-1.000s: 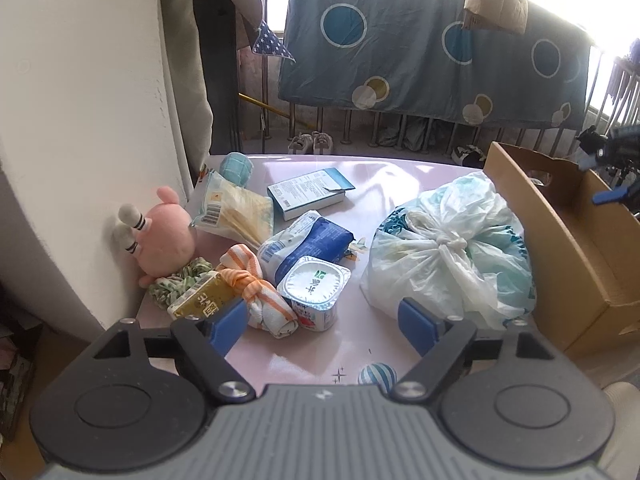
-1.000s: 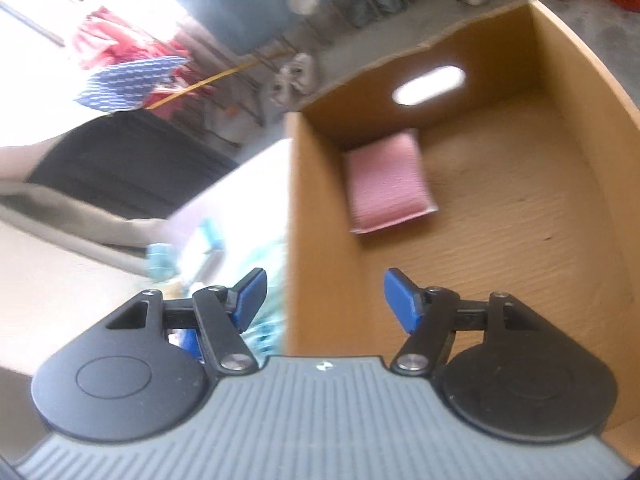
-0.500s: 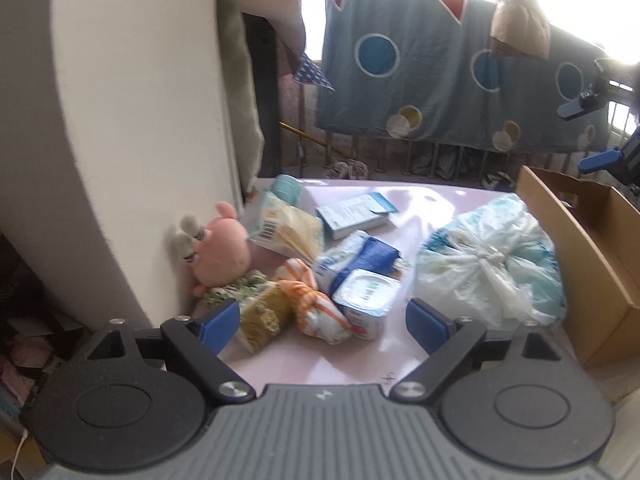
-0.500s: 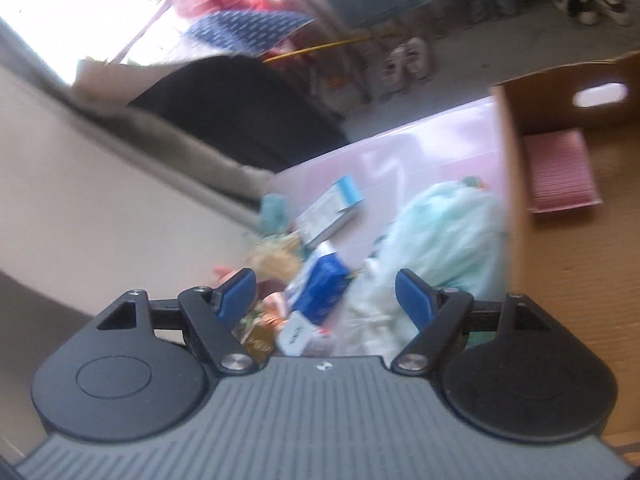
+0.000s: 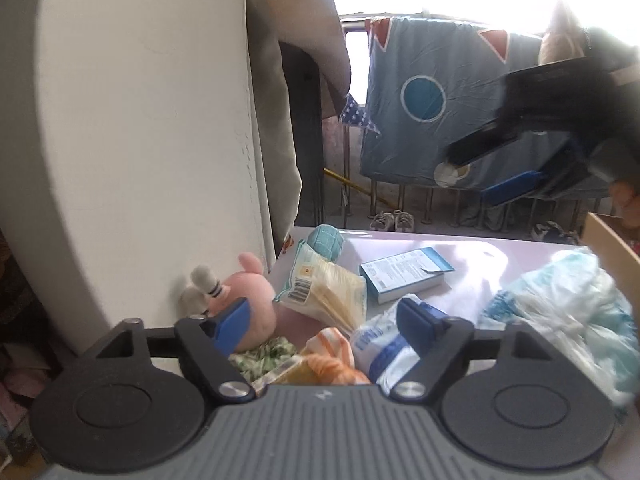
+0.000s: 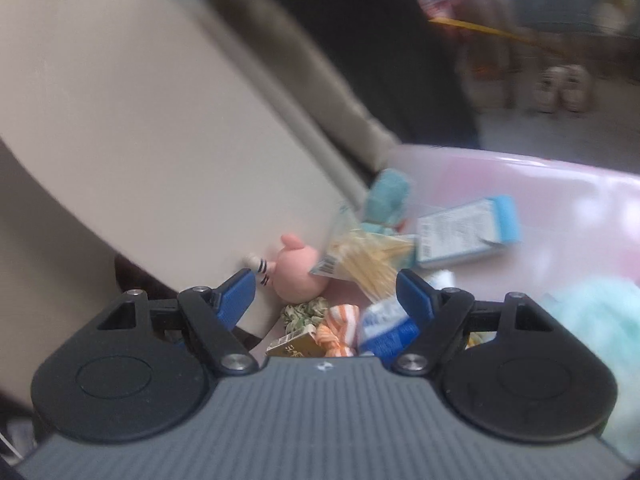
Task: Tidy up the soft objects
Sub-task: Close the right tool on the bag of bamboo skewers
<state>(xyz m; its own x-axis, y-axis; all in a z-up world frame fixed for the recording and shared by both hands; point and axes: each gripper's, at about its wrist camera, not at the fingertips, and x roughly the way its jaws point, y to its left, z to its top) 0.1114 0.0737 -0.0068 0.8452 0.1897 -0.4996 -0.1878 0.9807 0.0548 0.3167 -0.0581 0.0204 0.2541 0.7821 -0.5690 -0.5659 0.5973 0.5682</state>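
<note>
Both grippers, left (image 5: 324, 320) and right (image 6: 326, 290), stand open and empty; the left's jaws have just been narrowing. The pink plush toy (image 5: 250, 300) sits against the wall among packets. The picker should straddle its round body alone, avoiding the snack bag (image 5: 326, 286).

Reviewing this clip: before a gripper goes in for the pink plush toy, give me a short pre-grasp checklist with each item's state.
1. Left gripper empty, jaws apart after just closing partway: ok.
2. Right gripper empty, jaws apart: ok.
3. Pink plush toy in view, lying by the white wall: ok.
4. Toy free of clutter: not ok; the snack bag and green patterned cloth crowd it.
5. Right wrist view sharp: not ok, blurred.
6. Cardboard box has room: cannot tell.
</note>
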